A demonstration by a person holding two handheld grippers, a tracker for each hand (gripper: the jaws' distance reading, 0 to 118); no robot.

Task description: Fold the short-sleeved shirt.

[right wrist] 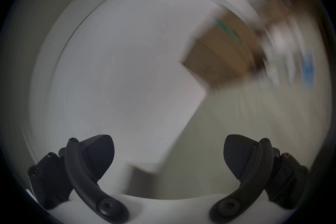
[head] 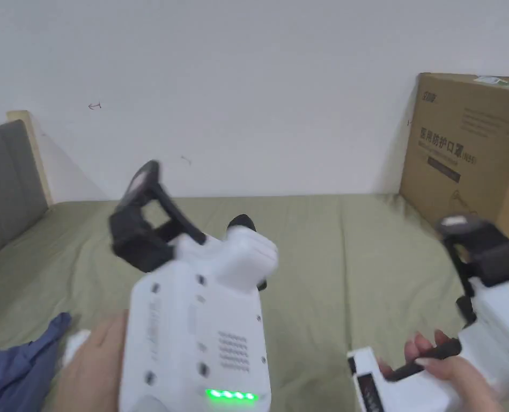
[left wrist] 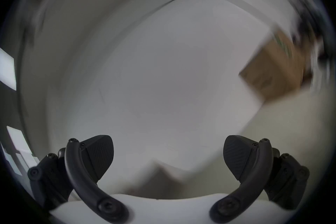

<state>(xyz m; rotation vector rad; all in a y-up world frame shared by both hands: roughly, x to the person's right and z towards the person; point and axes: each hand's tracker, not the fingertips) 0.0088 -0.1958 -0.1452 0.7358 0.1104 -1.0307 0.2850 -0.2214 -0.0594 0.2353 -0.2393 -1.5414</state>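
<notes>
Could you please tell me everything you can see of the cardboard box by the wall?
The cardboard box is plain brown corrugated card with dark printing on its front and a strip of tape on top. It stands upright at the far right corner of the green bed sheet, against the white wall. Both gripper views show it blurred.

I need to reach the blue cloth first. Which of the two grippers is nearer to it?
The left gripper: the blue cloth lies at the lower left by the hand holding it; the right gripper is across the bed.

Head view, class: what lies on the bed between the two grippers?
Bare green sheet. Between the left gripper and the right gripper nothing rests on it, as the head view shows. The blue shirt lies bottom left.
</notes>
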